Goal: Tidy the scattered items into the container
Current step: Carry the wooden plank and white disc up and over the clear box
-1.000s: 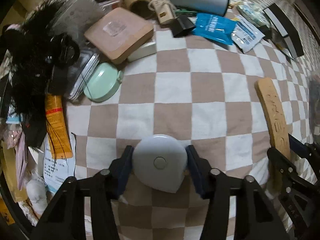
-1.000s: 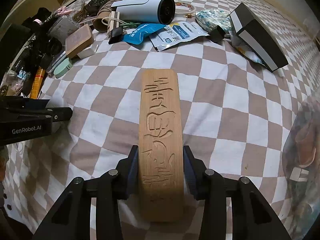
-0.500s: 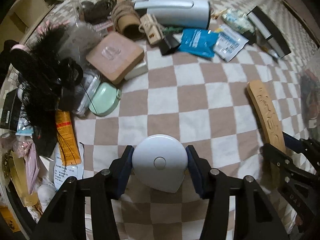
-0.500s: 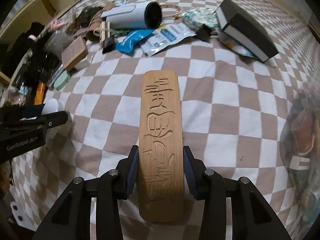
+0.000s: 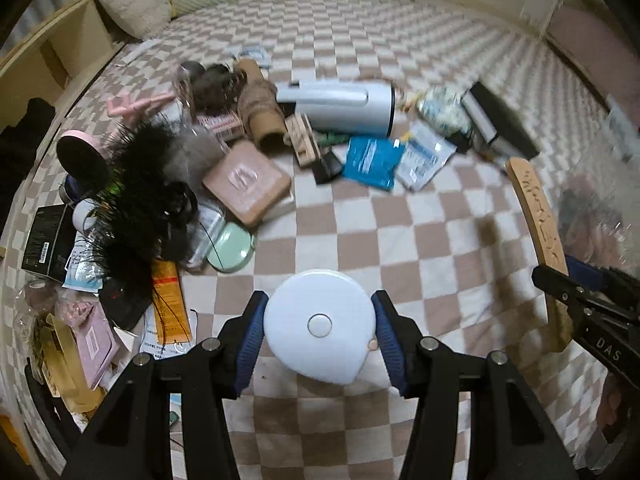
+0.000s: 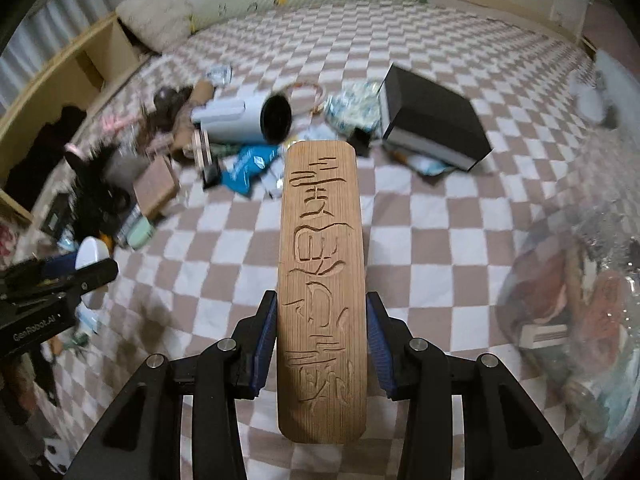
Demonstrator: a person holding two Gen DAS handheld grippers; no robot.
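Across the bed, a brown-and-white checked cover (image 5: 352, 216) carries a loose heap of clutter along its far and left side. Largest in the heap: a black box (image 6: 432, 128) with a white edge, lying to the right, and a white flask (image 5: 340, 109) on its side, its dark mouth turned toward the right wrist view. Beside the flask, a blue packet (image 5: 372, 162) and a pale printed packet (image 5: 426, 160) overlap; left of them a flat tan box (image 5: 247, 182), a black feathery bundle (image 5: 140, 200), a mint-green case (image 5: 232, 252), an orange tube (image 5: 170, 300). At far right, a clear plastic bag (image 6: 576, 312) holding mixed items, blurred. Right gripper (image 6: 320, 344): fingers clamped on a long wooden plaque (image 6: 322, 280) with carved characters, gripped by its edges near the lower end, raised above the cover and pointing away from the camera. Left gripper (image 5: 318, 328): fingers closed on a round white case (image 5: 320, 324) with a centre button, also off the cover. Each gripper shows at the edge of the other's view.
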